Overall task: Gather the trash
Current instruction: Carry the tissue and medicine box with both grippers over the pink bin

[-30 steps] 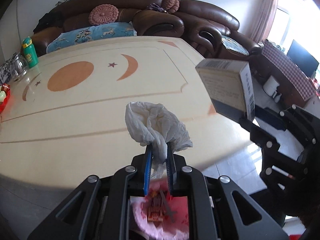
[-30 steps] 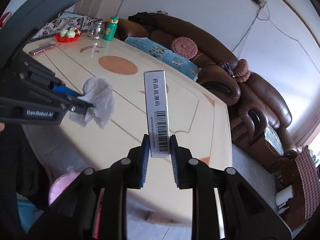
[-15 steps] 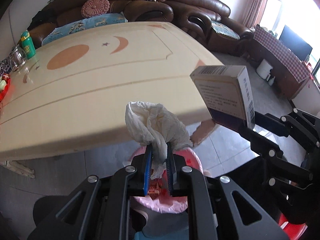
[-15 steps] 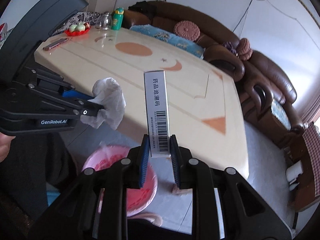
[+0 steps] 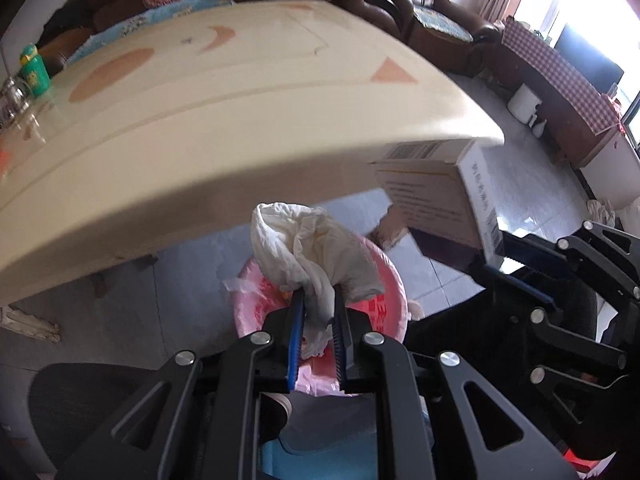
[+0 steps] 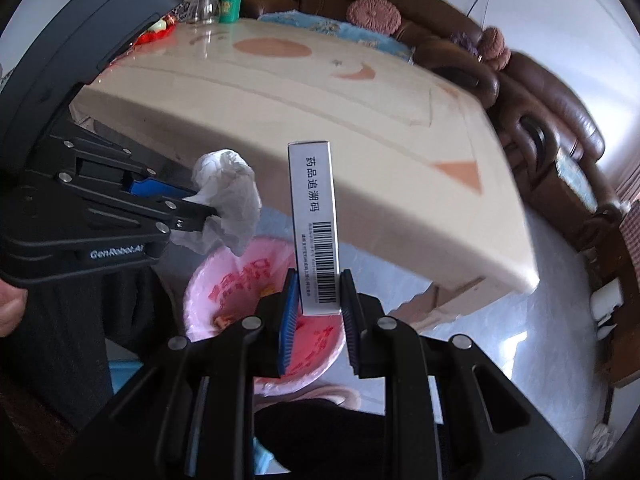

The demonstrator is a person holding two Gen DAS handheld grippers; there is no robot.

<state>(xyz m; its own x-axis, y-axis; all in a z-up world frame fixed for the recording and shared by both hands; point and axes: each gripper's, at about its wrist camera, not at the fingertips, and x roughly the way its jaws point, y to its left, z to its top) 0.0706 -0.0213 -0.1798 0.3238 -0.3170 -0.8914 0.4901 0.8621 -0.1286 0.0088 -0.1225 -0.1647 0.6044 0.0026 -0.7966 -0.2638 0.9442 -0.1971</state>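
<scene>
My left gripper [image 5: 318,300] is shut on a crumpled white tissue [image 5: 308,248], which hangs above the bin [image 5: 390,312], a floor bin lined with a pink bag. In the right wrist view the same tissue [image 6: 230,196] sits at the tip of the left gripper [image 6: 208,212], over the bin's [image 6: 208,280] far-left rim. My right gripper [image 6: 318,280] is shut on a narrow white medicine box [image 6: 314,216] with a barcode, held upright above the bin. That box [image 5: 436,200] shows at the right of the left wrist view.
The cream table [image 5: 240,120] with orange shapes juts out just beyond the bin, its edge close above it. A green bottle [image 6: 231,2] and a glass jar [image 6: 203,7] stand at its far end. A brown sofa [image 6: 552,104] lines the wall. A hand [image 6: 10,312] shows at the left.
Both grippers have come back off the table top and sunk toward the floor with tissue and box still held. The pink-lined bin has come into full view beneath them.
</scene>
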